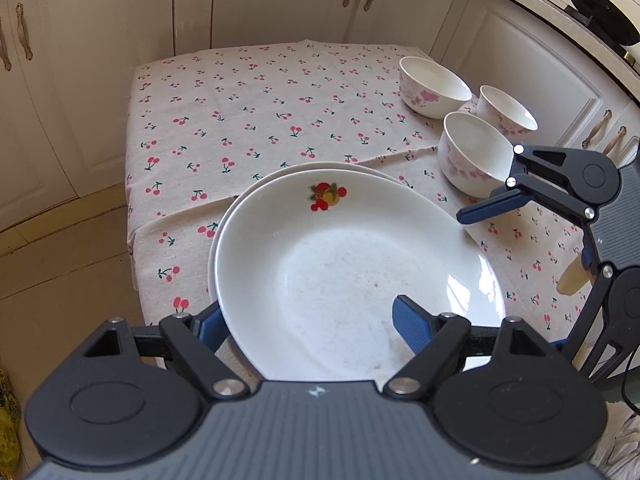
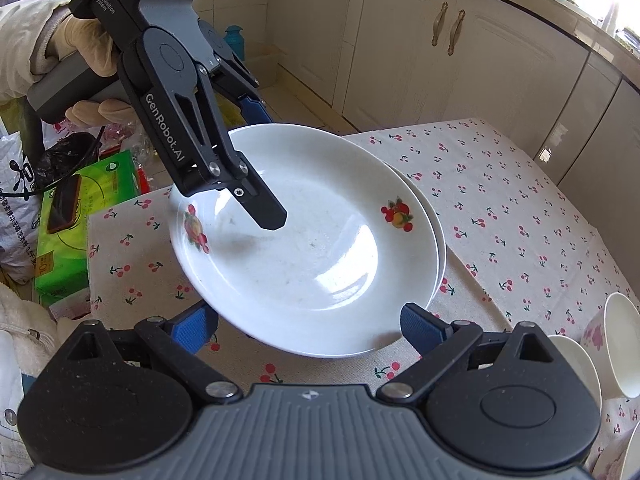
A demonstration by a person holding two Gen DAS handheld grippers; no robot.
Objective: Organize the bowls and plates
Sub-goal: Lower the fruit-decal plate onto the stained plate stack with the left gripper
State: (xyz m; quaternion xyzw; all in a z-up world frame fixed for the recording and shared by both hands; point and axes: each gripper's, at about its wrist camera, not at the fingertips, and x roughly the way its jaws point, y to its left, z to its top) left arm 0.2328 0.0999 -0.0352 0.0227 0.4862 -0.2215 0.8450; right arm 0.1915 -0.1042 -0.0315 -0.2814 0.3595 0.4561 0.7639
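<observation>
A white plate with fruit decals lies tilted and offset on a second white plate on the cherry-print tablecloth. My left gripper is open and straddles the top plate's rim: one finger hovers over the plate's inside, the other is beyond the rim. My right gripper is open at the opposite rim, with the plate's edge between its fingers; I see no pad pressing. Three floral bowls stand at the table's right.
Cream cabinets ring the table, and a black wok sits on the counter. A gloved hand holds the left gripper. A green tissue pack and bags lie on the floor beyond the table's edge.
</observation>
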